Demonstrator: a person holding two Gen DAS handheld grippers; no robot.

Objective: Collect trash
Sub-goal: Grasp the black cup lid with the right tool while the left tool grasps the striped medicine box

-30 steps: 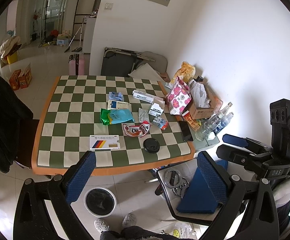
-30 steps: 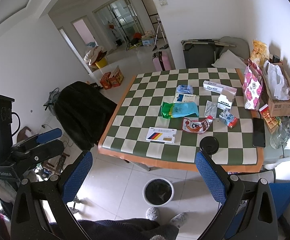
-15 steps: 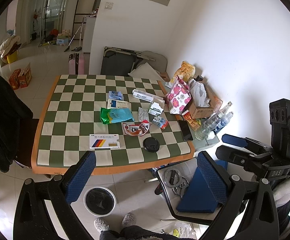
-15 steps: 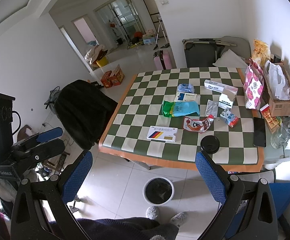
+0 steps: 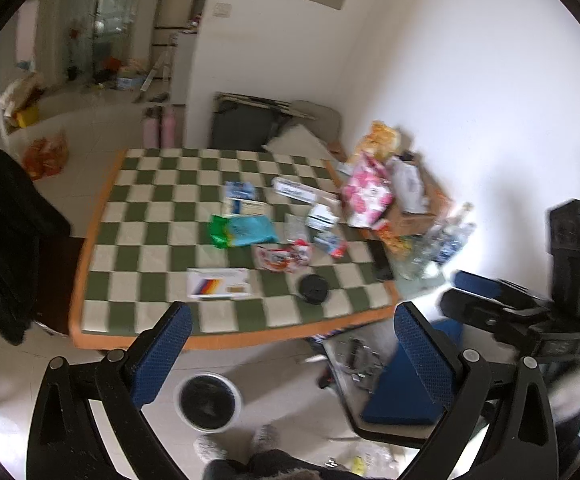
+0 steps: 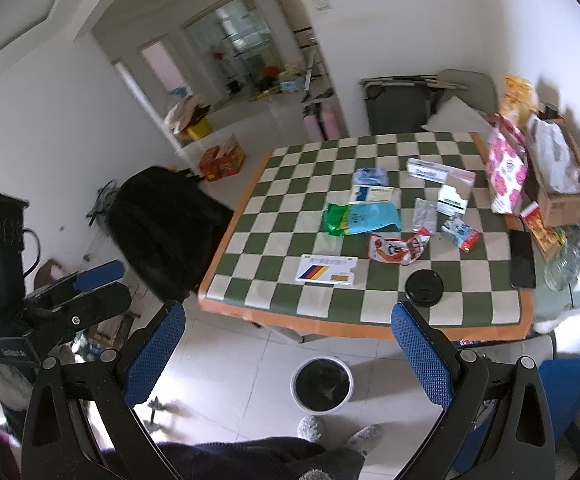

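Observation:
A green-and-cream checkered table (image 5: 149, 240) (image 6: 290, 216) carries scattered trash: a green and blue pouch (image 5: 243, 230) (image 6: 364, 218), a red and white wrapper (image 5: 283, 256) (image 6: 398, 248), a white card box with coloured stripes (image 5: 217, 282) (image 6: 328, 274), a black round lid (image 5: 313, 288) (image 6: 424, 287) and several small boxes. A white bin with a dark liner (image 5: 207, 402) (image 6: 322, 384) stands on the floor in front of the table. My left gripper (image 5: 290, 352) and right gripper (image 6: 287, 356) both hang open and empty, well above and short of the table.
A pink floral bag (image 6: 506, 168), a cardboard box, bottles (image 6: 570, 256) and a phone (image 6: 522, 258) crowd the table's right edge. A black chair (image 6: 161, 228) stands left of the table, a blue stool (image 5: 406, 384) at the right. A person's slippered feet (image 6: 330, 432) are by the bin.
Both views have shifted slightly and the left wrist view is now motion-blurred; the table sits a little nearer. Nothing on the table has moved, and both grippers stay open.

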